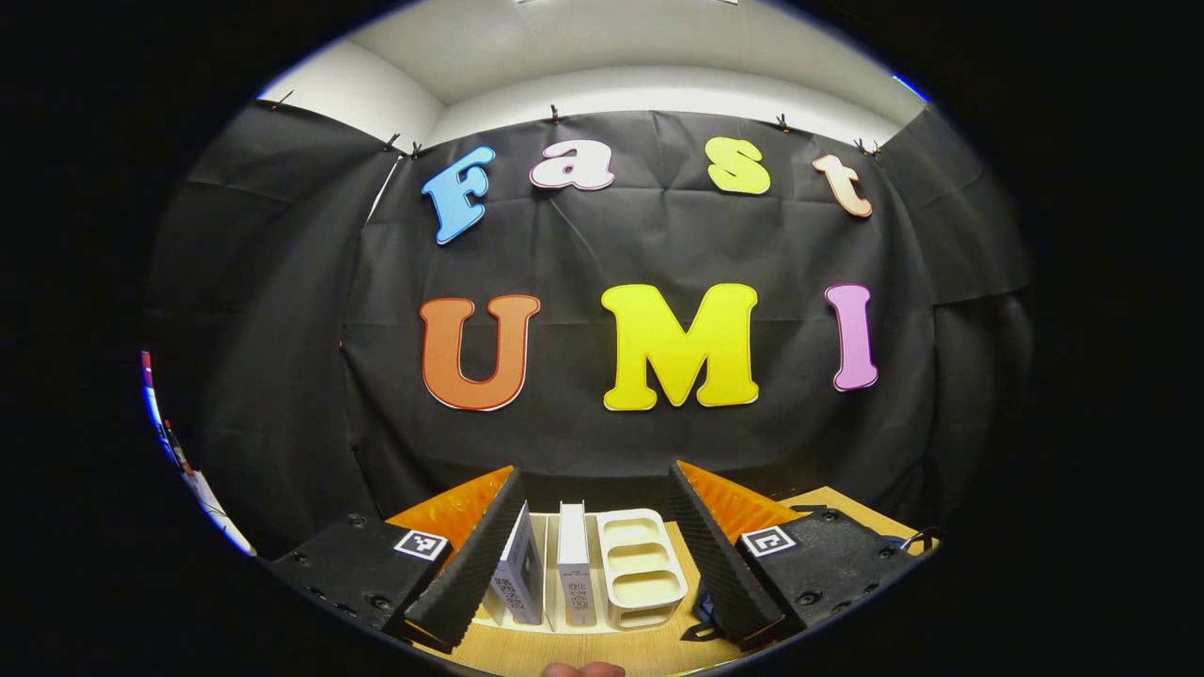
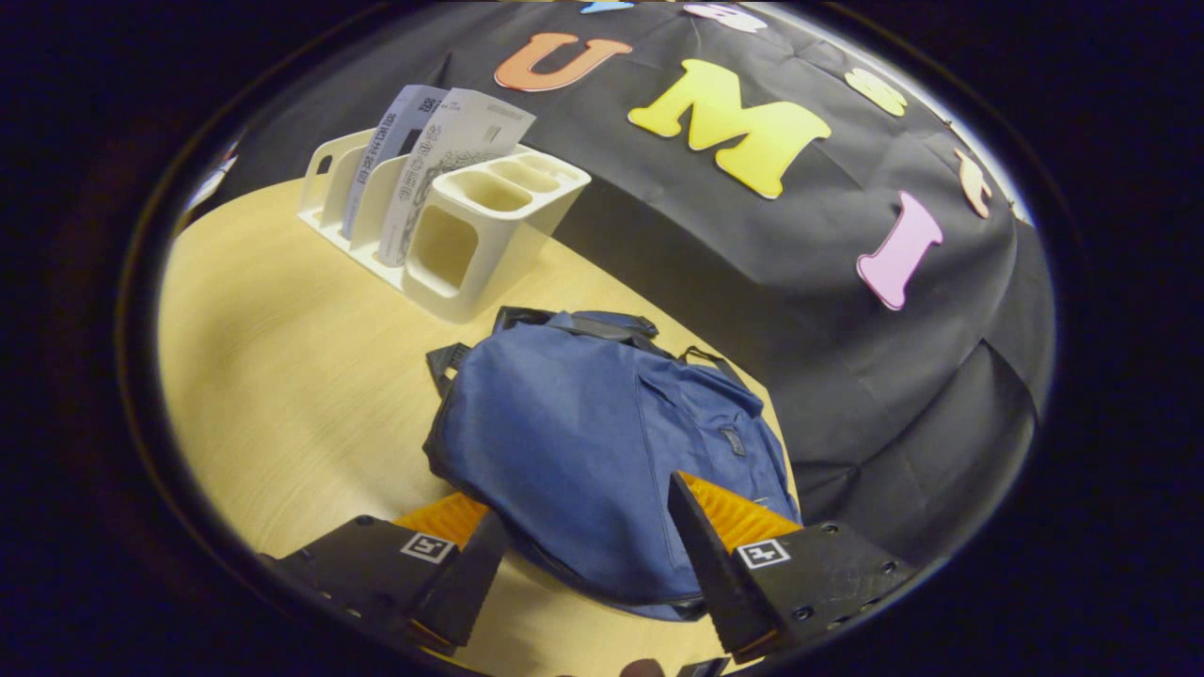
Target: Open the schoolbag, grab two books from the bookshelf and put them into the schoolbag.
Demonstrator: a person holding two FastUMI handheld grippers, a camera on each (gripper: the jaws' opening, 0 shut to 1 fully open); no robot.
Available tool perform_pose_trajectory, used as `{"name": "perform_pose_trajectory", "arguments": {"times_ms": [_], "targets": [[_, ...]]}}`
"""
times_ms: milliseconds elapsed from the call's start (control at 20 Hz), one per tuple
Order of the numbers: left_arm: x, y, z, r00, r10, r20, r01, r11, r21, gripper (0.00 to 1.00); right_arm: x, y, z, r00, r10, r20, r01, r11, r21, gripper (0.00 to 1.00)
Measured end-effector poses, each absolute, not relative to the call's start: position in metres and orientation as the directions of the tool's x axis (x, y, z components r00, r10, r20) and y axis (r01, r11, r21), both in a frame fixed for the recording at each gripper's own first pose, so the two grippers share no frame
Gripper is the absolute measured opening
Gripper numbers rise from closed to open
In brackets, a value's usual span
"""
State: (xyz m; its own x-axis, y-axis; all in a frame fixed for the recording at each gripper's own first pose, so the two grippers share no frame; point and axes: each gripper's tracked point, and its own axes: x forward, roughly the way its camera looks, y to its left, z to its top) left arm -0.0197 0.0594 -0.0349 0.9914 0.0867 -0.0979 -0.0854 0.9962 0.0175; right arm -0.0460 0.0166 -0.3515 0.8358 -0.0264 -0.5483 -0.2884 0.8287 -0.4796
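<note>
In the left gripper view we see the left tool (image 1: 591,550) nearest to us, its two black ribbed fingers (image 1: 475,564) spread wide with nothing between them. It hangs over the pale wooden worktop (image 1: 583,649). Past the fingertips stands one white bookshelf (image 1: 640,564) near the worktop's far edge. It holds two books (image 1: 517,569), both upright with their spines toward us. The second book (image 1: 575,564) stands just beside the first, each in its own slot. To the right of the books, the bookshelf has one block of three open compartments, all of them bare.

In the right gripper view we see the right tool (image 2: 585,555) with its two fingers (image 2: 710,555) also spread apart, gripping nothing. Just past the fingertips lies one blue schoolbag (image 2: 583,442), flat on the worktop (image 2: 282,376) close to the right edge. Its near end sits between the two fingers, but we cannot tell whether either finger touches it. Its black straps (image 2: 574,322) lie at its far end. We cannot tell whether the zip is open. Beyond the schoolbag, near but apart from it, the same bookshelf (image 2: 470,235) stands toward the far edge. The two books (image 2: 451,160) lean in it side by side.
</note>
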Motion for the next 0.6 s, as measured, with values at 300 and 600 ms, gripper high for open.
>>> {"name": "perform_pose_trajectory", "arguments": {"times_ms": [300, 600], "targets": [[-0.015, 0.061, -0.038, 0.99, 0.092, -0.107, -0.09, 0.996, 0.022, 0.97, -0.031, 0.038, -0.348, 0.818, 0.012, -0.575, -0.333, 0.825, -0.457, 0.35], [-0.008, 0.068, -0.045, 0.988, 0.098, -0.119, -0.1, 0.995, -0.012, 0.97, -0.02, 0.032, -0.324, 0.814, 0.024, -0.581, -0.314, 0.858, -0.405, 0.05]]}}
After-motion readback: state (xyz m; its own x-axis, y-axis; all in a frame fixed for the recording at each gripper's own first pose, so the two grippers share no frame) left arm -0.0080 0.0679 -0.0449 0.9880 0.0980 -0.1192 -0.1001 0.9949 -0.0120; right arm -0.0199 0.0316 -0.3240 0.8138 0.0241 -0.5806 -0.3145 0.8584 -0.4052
